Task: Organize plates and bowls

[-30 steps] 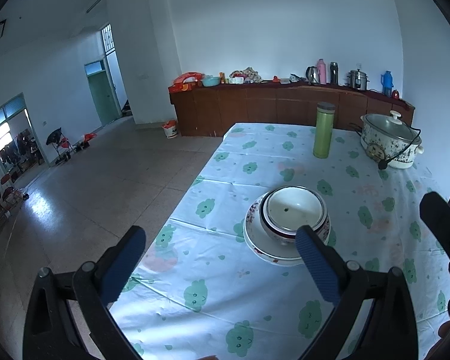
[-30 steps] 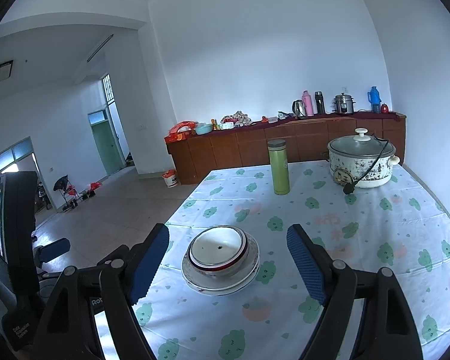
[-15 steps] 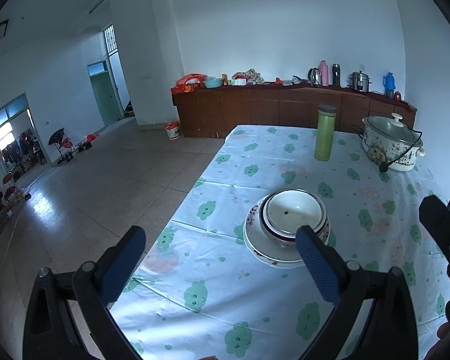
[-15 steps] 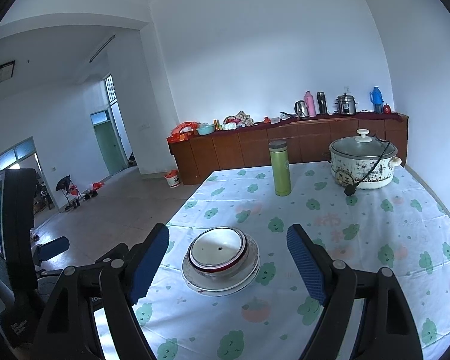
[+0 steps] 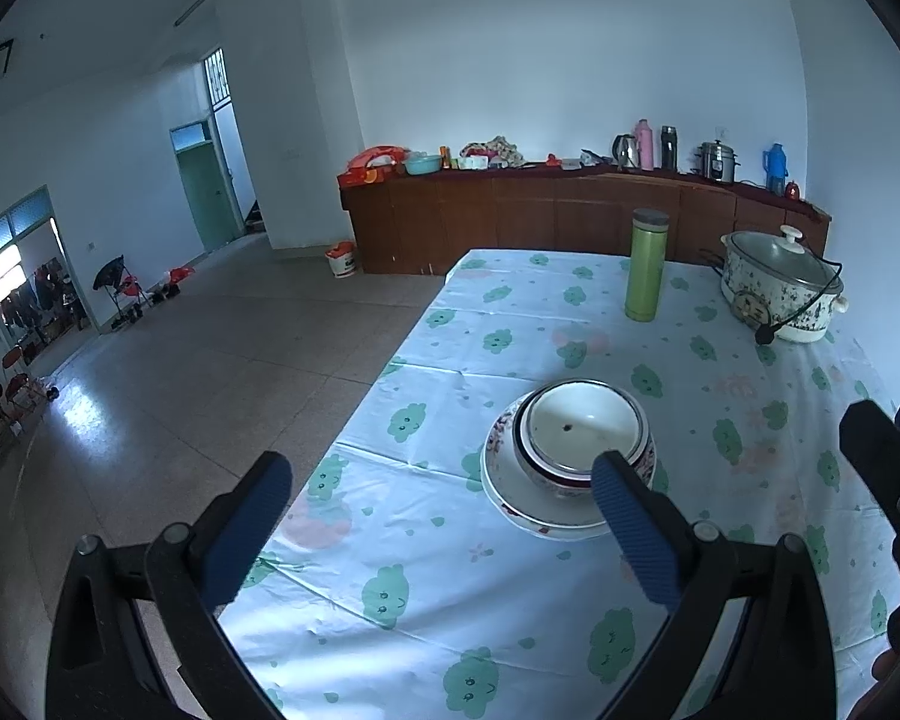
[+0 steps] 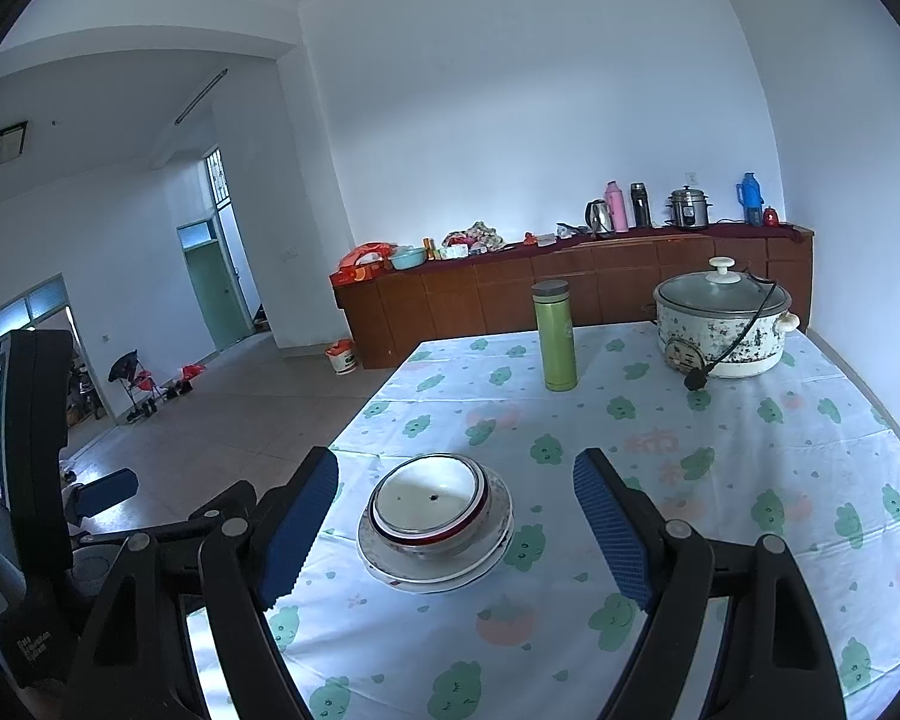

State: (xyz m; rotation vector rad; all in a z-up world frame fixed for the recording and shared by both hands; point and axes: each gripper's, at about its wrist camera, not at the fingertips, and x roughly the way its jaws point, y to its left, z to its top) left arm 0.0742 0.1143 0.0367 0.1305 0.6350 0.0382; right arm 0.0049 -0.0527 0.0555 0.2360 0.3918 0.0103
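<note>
Presently both grippers hang with jaws wide apart, nothing between them. Bowl [image 6: 429, 498] sits nested on plates [image 6: 492, 552] near the table [image 6: 750, 450] edge. It lies dead ahead of the right gripper [image 6: 456, 534], centred between its fingers; from the left gripper [image 5: 438, 534] it lies ahead and right. Right is better aligned. Only the right view shows the left unit's screen.

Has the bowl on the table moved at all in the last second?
No. The bowl sits on the same plate, at the same spot relative to the green flask and the tablecloth's pattern.
</note>
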